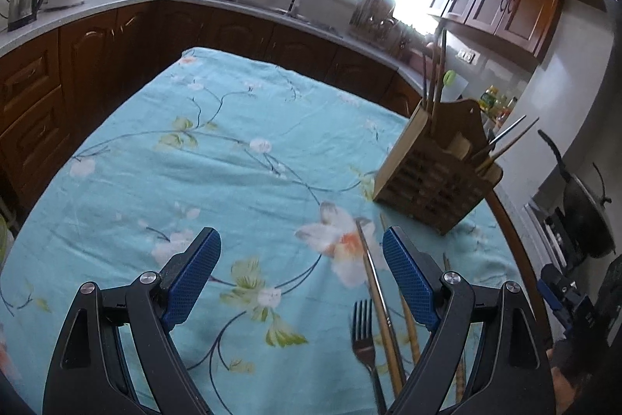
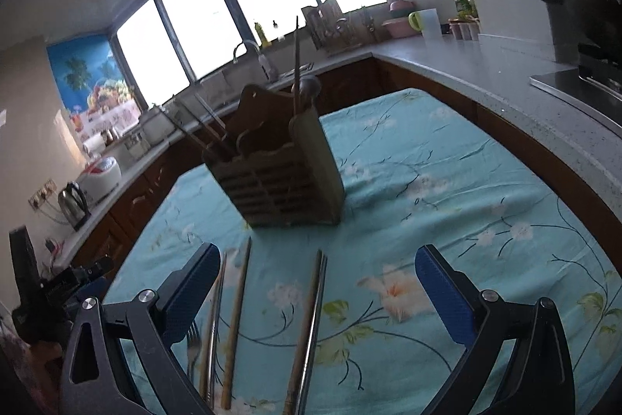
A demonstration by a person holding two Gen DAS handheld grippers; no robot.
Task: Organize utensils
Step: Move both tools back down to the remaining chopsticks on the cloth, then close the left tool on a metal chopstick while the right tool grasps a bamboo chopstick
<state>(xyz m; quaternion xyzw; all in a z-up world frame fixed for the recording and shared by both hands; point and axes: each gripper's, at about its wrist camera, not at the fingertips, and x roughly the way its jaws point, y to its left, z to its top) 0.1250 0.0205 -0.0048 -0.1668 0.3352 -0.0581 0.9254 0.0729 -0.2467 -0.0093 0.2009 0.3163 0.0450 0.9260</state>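
1. Left tongs [image 1: 301, 255] and right tongs [image 2: 317, 273] agape, empty, above loose chopsticks [image 2: 311, 321] and fork [image 1: 363, 333] at bench near edge.
2. Pick-up step; next, close on one chopstick, carry to wooden holder [image 2: 283, 181] mid-bench.

Both wrist cameras looked forward and down along their fingers over the table [image 1: 241, 150]. The left view sat low near the near edge, with the holder [image 1: 435, 174] toward the right edge. The right view faced the holder [image 2: 280, 174] head-on, nearer. Both shared the holder, the chopsticks [image 2: 233, 329] and the windows.
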